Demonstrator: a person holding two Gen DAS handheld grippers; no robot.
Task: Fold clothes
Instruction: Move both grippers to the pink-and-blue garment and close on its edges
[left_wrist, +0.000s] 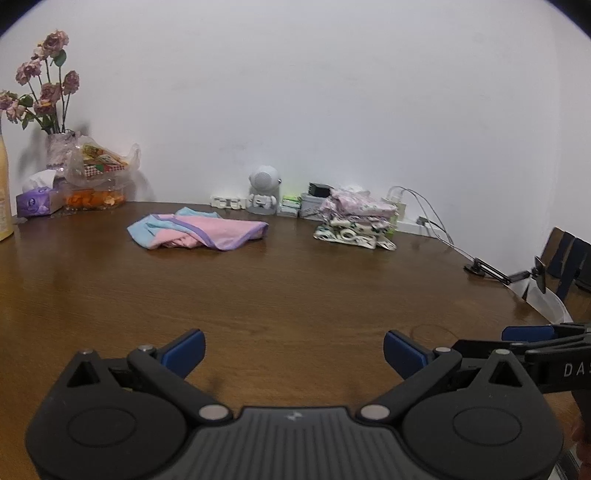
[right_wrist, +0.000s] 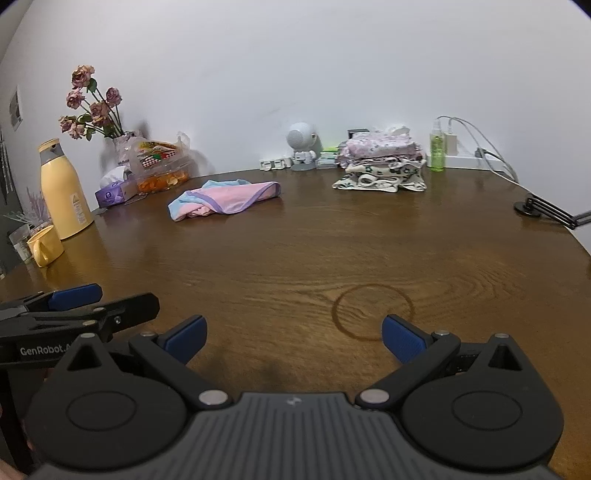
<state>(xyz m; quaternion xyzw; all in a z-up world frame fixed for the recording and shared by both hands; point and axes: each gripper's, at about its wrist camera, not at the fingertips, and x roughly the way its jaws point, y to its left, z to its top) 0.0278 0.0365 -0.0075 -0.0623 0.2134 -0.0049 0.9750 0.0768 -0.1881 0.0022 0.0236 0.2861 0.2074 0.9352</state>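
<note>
Grippers hovered empty over the wooden surface (right_wrist: 295, 258), left gripper (left_wrist: 293, 350) and right gripper (right_wrist: 291, 338) with fingers spread wide, apparently ready to reach. Pink-and-blue garment (right_wrist: 223, 197) lay crumpled far across, well apart from the folded stack (right_wrist: 380, 164).

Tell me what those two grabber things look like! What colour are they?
Both are black plastic. The left gripper and right gripper each have two arms tipped with blue ribbed pads, silver rivets at the joints, round discs on the body and a grey ridged middle. White lettering marks their sides: "GenRobot" on the left, "DAS" on the right.
</note>
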